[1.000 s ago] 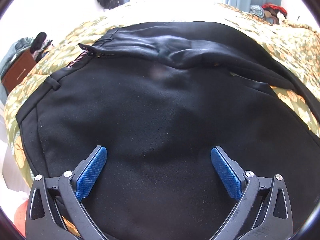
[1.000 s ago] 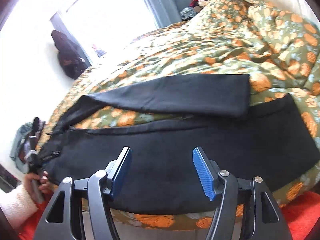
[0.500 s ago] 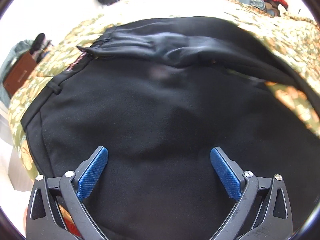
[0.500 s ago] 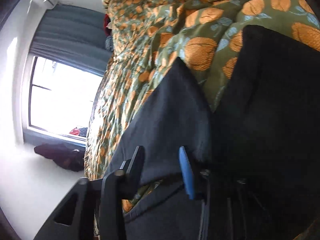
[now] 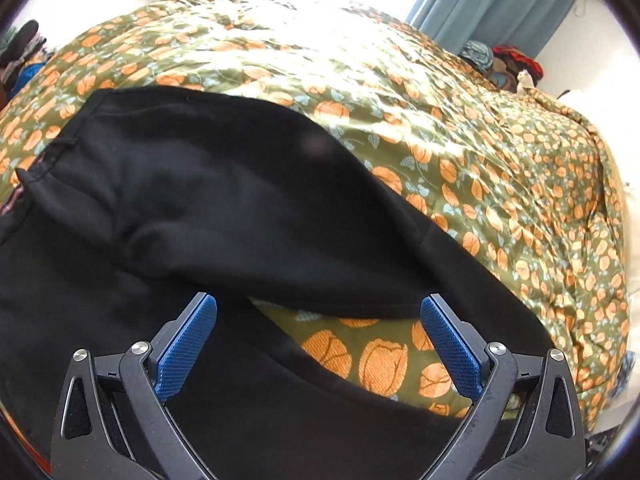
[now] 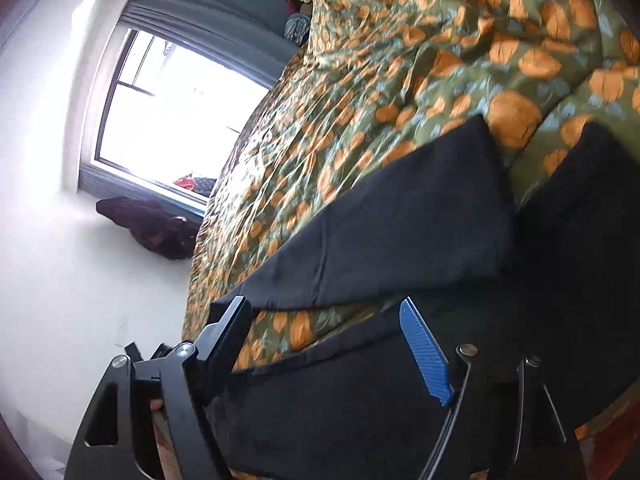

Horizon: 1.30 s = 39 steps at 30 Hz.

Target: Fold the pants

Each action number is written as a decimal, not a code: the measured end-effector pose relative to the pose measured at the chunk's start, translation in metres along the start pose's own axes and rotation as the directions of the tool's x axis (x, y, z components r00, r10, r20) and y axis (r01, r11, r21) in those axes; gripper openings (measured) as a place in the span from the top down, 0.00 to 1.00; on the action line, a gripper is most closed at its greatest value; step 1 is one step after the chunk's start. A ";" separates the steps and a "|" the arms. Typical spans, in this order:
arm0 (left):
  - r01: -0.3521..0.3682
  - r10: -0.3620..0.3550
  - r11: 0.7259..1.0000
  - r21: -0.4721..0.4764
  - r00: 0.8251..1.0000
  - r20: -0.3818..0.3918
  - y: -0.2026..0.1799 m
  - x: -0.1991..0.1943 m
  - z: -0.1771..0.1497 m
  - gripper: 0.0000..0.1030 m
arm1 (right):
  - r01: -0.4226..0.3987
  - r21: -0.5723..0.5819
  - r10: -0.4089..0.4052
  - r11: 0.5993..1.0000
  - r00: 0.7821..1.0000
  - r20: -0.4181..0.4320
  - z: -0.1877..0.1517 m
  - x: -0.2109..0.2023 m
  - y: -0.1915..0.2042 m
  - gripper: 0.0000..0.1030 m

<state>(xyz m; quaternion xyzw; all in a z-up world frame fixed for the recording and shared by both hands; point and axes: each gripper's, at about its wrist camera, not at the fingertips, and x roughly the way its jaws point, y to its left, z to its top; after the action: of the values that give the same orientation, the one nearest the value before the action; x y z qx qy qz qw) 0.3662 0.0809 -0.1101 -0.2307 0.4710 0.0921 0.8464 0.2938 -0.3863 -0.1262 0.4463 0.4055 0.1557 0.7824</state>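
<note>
Two legs of a pair of black, soft-fabric pants [image 5: 224, 208] lie spread apart on a bed covered by an olive-green quilt printed with orange tulips [image 5: 460, 128]. Seen from the left wrist, one leg runs across the quilt from the waistband end at the view's left toward the lower right, and the other leg lies nearer the camera; a wedge of the tulip quilt shows between them.

Over that wedge hangs the left gripper [image 5: 318, 344], its blue ribbed pads [image 5: 186, 350] standing wide apart with only the nearer leg and the quilt beneath them, nothing between them.

From the right wrist, whose view is rolled strongly to one side, the pants [image 6: 400, 236] show the squared hem end of the farther leg lying flat on the quilt [image 6: 380, 80], with the nearer leg beside it and a strip of quilt between the two. The right gripper [image 6: 324, 344] hangs over the edge of the nearer leg; its jaws have just been opening and now stand wide, with no cloth pinched between them. One blue pad [image 6: 424, 352] faces the camera.

Beyond the quilt's far side are a bright window [image 6: 176, 120] with grey-blue curtains [image 5: 496, 0] and a dark bundle [image 6: 156, 228] against the white wall under the sill.
</note>
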 end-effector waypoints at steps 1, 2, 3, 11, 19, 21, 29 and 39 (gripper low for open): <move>-0.006 0.006 1.000 0.014 1.000 -0.011 -0.002 0.002 -0.007 0.01 | -0.013 0.020 0.013 1.000 1.000 -0.006 -0.003 0.012 -0.005 0.25; -0.016 0.016 0.999 0.030 1.000 -0.018 -0.003 0.004 -0.013 0.01 | 0.001 0.037 -0.001 0.999 1.000 0.003 -0.003 0.022 -0.013 0.25; -0.027 0.028 0.999 0.043 0.999 -0.024 -0.003 0.003 -0.018 0.01 | 0.048 0.060 -0.048 0.997 0.999 0.003 -0.001 0.032 -0.024 0.26; -0.070 0.074 0.995 0.070 0.995 -0.062 0.011 0.018 -0.018 0.01 | 0.101 0.299 -0.179 0.949 0.952 0.248 0.029 -0.005 -0.076 0.67; 0.126 -0.148 0.976 -0.177 0.982 -0.114 0.018 0.067 0.081 0.01 | 0.003 0.019 -0.008 1.000 0.970 0.243 0.043 -0.052 -0.009 0.96; 0.128 -0.156 0.972 -0.197 0.979 -0.131 0.019 0.080 0.096 0.01 | -0.074 -0.060 0.085 0.995 0.971 0.224 0.045 -0.067 0.014 0.96; 0.149 -0.186 0.965 -0.217 0.970 -0.159 0.027 0.074 0.113 0.95 | -0.304 -0.247 0.322 0.920 0.946 0.035 0.033 -0.112 0.034 0.96; 0.210 -0.209 0.977 -0.027 0.977 0.040 0.050 -0.109 -0.020 0.93 | 0.014 -0.407 -0.034 0.913 0.999 -0.043 0.059 -0.112 0.015 0.96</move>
<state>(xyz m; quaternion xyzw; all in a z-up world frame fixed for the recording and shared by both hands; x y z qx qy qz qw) 0.2735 0.1221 -0.0430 -0.2904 0.4267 0.0138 0.8564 0.2716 -0.4791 -0.0421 0.2651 0.3887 0.2379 0.8497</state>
